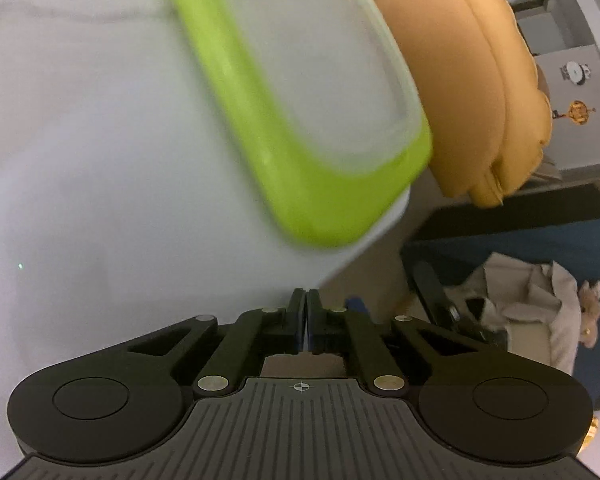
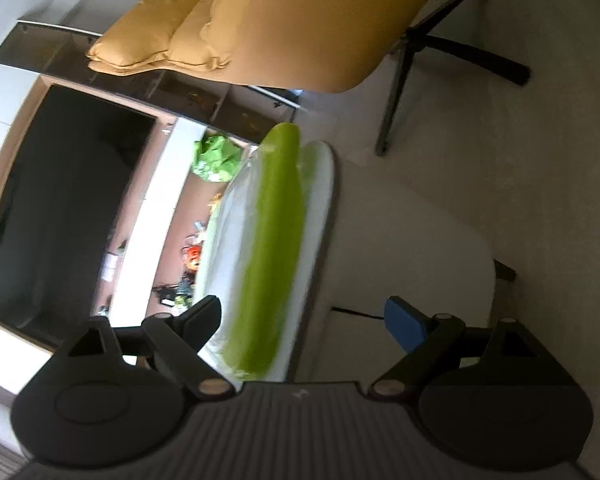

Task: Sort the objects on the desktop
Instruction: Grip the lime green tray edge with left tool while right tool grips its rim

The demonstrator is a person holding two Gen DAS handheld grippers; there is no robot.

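We see the green-rimmed container [image 1: 300,120] lying on the white table [image 1: 80,180], close to the table's rounded corner; it is blurred in both views. The left wrist view looks down onto its flat, translucent top with the lime band around it. The right wrist view shows the same container [image 2: 268,248] edge-on, as a long lime strip with a clear layer beside it, standing between the two fingers of the right claw [image 2: 304,320]. That claw stands wide apart, one finger black and the other with a blue pad, and we cannot tell whether either touches the container. The left claw [image 1: 306,300] is pressed together with nothing visible between its tips, just short of the container, by the table's edge.

Beyond the container, both views show a mustard-yellow cushioned chair [image 1: 460,80]. Only the right view shows its dark legs [image 2: 440,52], a large dark screen [image 2: 68,208] and a cluttered shelf. Only the left view shows a beige garment [image 1: 532,308] on something blue.

We can read no writing on the container.
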